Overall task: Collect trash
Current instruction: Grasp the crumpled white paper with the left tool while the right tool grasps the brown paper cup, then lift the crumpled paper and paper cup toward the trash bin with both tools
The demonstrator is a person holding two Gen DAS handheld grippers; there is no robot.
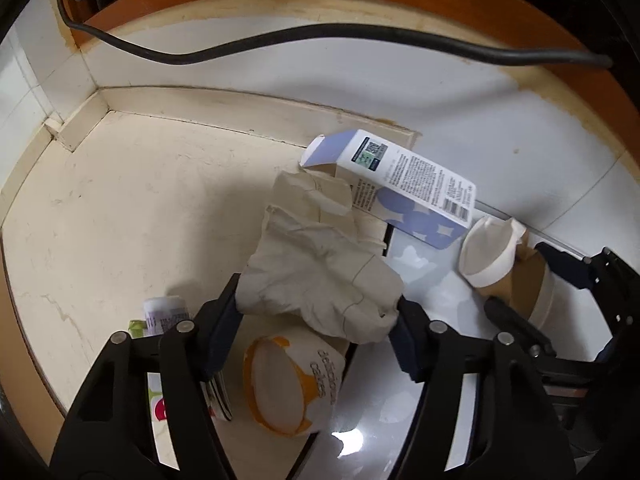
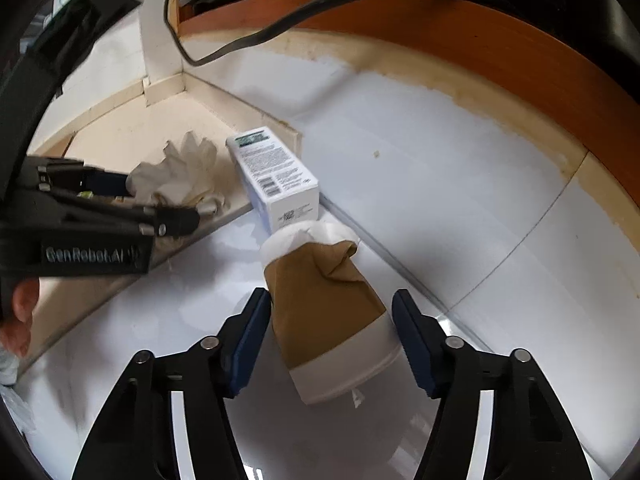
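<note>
Gathering litter from a floor corner, one piece per gripper.

Left gripper (image 1: 318, 312) clamped on crumpled paper (image 1: 316, 276), lifted clear of the pile; right gripper (image 2: 332, 332) straddling crushed paper cup (image 2: 328, 312) lying on floor (image 2: 460, 208), fingers (image 2: 250, 336) apart, apparently poised to close; carton (image 2: 276, 176) leaning nearby against the wall.

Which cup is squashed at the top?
The brown-sleeved cup between the right gripper's open fingers; its rim is crumpled. The orange-rimmed cup keeps a round rim.
</note>
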